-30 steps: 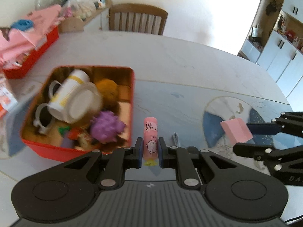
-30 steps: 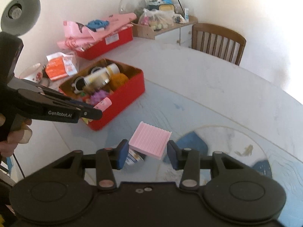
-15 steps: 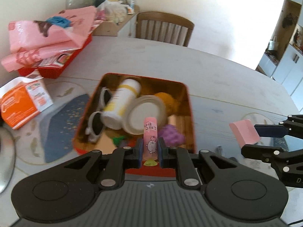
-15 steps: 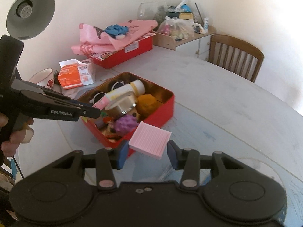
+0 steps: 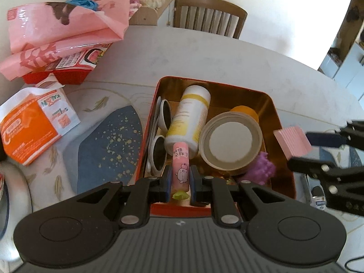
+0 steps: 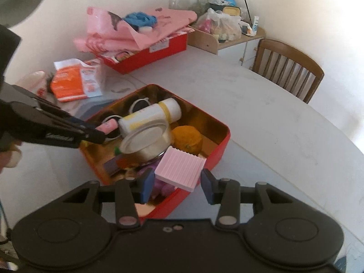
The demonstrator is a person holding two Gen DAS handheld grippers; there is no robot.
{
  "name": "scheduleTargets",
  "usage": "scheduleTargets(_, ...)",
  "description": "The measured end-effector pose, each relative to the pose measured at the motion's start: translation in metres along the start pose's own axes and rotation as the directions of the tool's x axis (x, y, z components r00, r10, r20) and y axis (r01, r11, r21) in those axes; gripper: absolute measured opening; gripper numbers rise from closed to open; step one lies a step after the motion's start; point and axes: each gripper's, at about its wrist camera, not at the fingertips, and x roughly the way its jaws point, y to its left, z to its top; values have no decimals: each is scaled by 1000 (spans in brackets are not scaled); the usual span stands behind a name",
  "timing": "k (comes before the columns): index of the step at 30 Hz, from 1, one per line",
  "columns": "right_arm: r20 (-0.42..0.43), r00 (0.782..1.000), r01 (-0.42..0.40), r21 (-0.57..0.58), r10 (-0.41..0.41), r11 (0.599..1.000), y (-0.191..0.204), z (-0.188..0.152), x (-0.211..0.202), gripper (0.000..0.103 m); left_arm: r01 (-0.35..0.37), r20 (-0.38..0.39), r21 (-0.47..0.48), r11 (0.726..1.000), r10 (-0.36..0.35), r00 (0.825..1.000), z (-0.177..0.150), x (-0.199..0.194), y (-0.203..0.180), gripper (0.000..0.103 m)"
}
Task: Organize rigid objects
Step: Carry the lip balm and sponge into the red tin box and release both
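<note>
Left wrist view first: the left gripper (image 5: 180, 182) is clenched on one pink tube (image 5: 180, 168) with a little cartoon printed on it and a green tip at the near end. It hangs over the near edge of the red tin (image 5: 287, 159), which I'll use as the landmark. Inside the tin I count one white-and-yellow bottle (image 5: 190, 118) lying on its side, one round white lid (image 5: 231, 140) beside it, one orange thing (image 5: 246, 111) behind the lid, one purple spiky ball (image 5: 262, 169) in the near right corner, and one pair of sunglasses (image 5: 160, 136) along the left wall. Just off the tin's right wall, the right gripper (image 5: 302, 146) comes in holding one pink ribbed block (image 5: 293, 140). Left of the tin there's one orange-and-white packet (image 5: 29, 122), and beyond that one second red bin (image 5: 68, 76) piled with pink bags (image 5: 63, 27). One wooden chair (image 5: 210, 14) stands behind the table (image 5: 216, 54).

Right wrist view: the right gripper (image 6: 178, 183) is gripping the pink ribbed block (image 6: 180, 168) by its edges, tilted, above the near corner of the red tin (image 6: 219, 157). Same contents show: bottle (image 6: 150, 117), lid (image 6: 142, 140), orange thing (image 6: 187, 140). The left gripper (image 6: 100, 134) reaches over the tin's left side with the pink tube (image 6: 108, 126) poking out of it.
</note>
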Motion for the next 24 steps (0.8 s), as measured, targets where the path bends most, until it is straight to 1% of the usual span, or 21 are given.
scheduleTargets(3,-14,999,32,-13,-32,999,1,8,13,43,2,-9,36,999,-2,1000,3,7,0,15)
scheduleTargets(10,-54,996,67,-44,-69,997,7,15,36,44,21,-62,72,997,-17,998,2,24,3,15)
scheduleTargets(12,-49,995,83,-50,-86,995,8,15,37,44,29,-70,71,997,-24,997,3,28,4,15)
scheduleTargets(16,-50,995,90,-41,-92,995,6,15,39,43,37,-97,78,996,-29,995,4,36,4,15)
scheduleTargets(20,-55,994,89,-18,-90,996,6,13,38,44,42,-104,88,995,-33,994,5,39,2,15)
scheduleTargets(24,-42,995,89,-6,-89,996,6,11,33,48,38,-112,88,995,-28,993,6,41,2,15)
